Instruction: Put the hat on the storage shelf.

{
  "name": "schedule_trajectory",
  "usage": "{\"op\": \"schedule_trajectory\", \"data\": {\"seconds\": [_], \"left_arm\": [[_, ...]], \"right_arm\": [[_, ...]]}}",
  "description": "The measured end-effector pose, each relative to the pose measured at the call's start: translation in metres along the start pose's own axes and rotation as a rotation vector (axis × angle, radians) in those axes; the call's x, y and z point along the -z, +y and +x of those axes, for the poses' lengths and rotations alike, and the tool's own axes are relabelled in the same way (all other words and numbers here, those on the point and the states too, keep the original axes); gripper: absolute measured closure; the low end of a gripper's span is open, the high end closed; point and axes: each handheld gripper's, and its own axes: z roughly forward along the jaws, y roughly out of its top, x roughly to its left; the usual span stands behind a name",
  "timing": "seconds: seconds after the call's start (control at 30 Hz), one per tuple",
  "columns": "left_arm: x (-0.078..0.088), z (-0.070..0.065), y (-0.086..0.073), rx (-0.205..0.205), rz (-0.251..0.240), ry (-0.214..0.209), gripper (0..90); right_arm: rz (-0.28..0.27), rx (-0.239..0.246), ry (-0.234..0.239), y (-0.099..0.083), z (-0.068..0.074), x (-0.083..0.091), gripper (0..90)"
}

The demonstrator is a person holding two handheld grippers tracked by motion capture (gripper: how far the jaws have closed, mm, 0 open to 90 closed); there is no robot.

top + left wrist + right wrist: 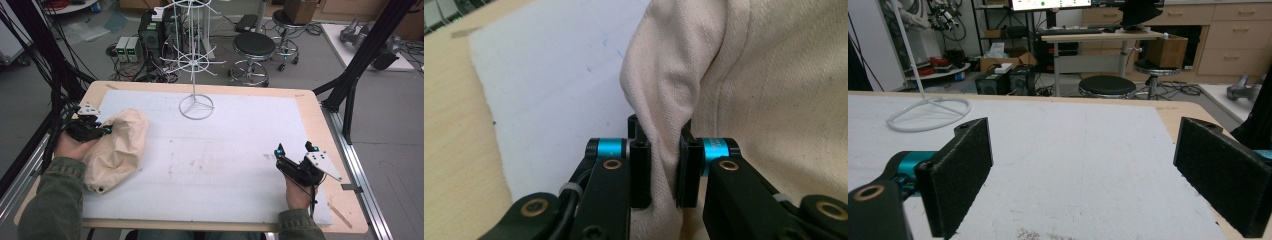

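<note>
A crumpled beige cloth (116, 147) lies at the left of the white mat (215, 155). My left gripper (102, 130) is at its left side, shut on a raised fold of the cloth (666, 150); the fabric is pinched between the two black pads in the left gripper view. My right gripper (296, 148) rests at the right of the mat, jaws wide open with nothing between them; its black pads (960, 167) frame bare mat. A white wire rack (195, 60) stands at the back centre on a ring base (928, 112).
The mat covers a wooden table (320, 125) with bare margins at left and right. Black frame posts (360, 55) rise at the right and cables hang at the left. Stools (252, 55) and equipment sit on the floor behind.
</note>
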Motion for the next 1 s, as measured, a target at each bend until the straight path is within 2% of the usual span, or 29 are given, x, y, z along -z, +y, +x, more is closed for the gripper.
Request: {"op": "schedule_trajectory", "data": {"seconds": [0.03,0.07,0.1,0.13,0.17,0.2,0.23,0.33,0.37,0.43,0.6,0.63,0.67,0.73,0.83,0.93,1.0], "left_arm": [[0.003,0.000,0.001,0.016,-0.022,0.001,80.4],[0.003,0.000,0.001,0.016,-0.022,0.001,80.4],[0.011,0.002,0.003,0.035,-0.066,0.004,80.4],[0.011,0.002,0.003,0.035,-0.066,0.004,80.4],[0.016,0.003,0.004,0.058,-0.101,0.004,80.4],[0.016,0.003,0.004,0.058,-0.101,0.004,80.4],[0.021,0.004,0.005,0.074,-0.135,0.007,80.3],[0.027,0.003,0.007,0.081,-0.164,0.025,80.4],[0.031,0.001,0.010,0.087,-0.210,0.032,80.3],[0.036,-0.001,0.014,0.092,-0.258,0.035,80.3],[0.043,-0.007,0.024,0.086,-0.318,0.048,80.3],[0.046,-0.011,0.029,0.094,-0.351,0.046,80.3],[0.046,-0.011,0.029,0.094,-0.351,0.046,80.3],[0.052,-0.014,0.034,0.099,-0.397,0.054,80.3],[0.059,-0.014,0.039,0.118,-0.446,0.068,80.4],[0.063,-0.014,0.042,0.130,-0.469,0.071,80.3],[0.068,-0.014,0.045,0.153,-0.517,0.082,80.3]], "right_arm": [[-0.002,0.002,0.001,0.000,0.000,0.000,8.0],[-0.003,0.002,0.000,0.000,0.000,0.000,7.9],[-0.003,0.002,0.000,0.000,0.000,0.000,8.0],[-0.005,0.001,0.000,0.000,0.000,0.000,7.9],[0.000,-0.005,0.004,0.000,0.000,-0.001,7.9],[-0.001,-0.006,0.004,0.000,0.000,-0.001,8.0],[0.000,-0.004,0.004,0.000,0.000,-0.001,7.9],[-0.006,-0.003,0.004,0.001,0.000,-0.001,7.9],[-0.007,-0.007,0.002,0.001,0.000,0.000,7.9],[-0.011,-0.007,0.001,0.001,0.000,-0.001,7.9],[-0.011,-0.006,0.002,0.001,0.000,0.000,7.9],[-0.013,-0.002,0.002,0.001,-0.001,0.000,7.9],[-0.013,-0.002,0.002,0.001,-0.001,0.000,7.9],[-0.014,-0.006,0.001,0.001,-0.001,0.000,8.0],[-0.014,-0.006,0.002,0.001,-0.002,0.000,8.0],[-0.012,-0.008,0.001,0.001,-0.002,0.000,8.0],[-0.016,-0.008,0.001,0.001,-0.002,0.000,8.0]]}}
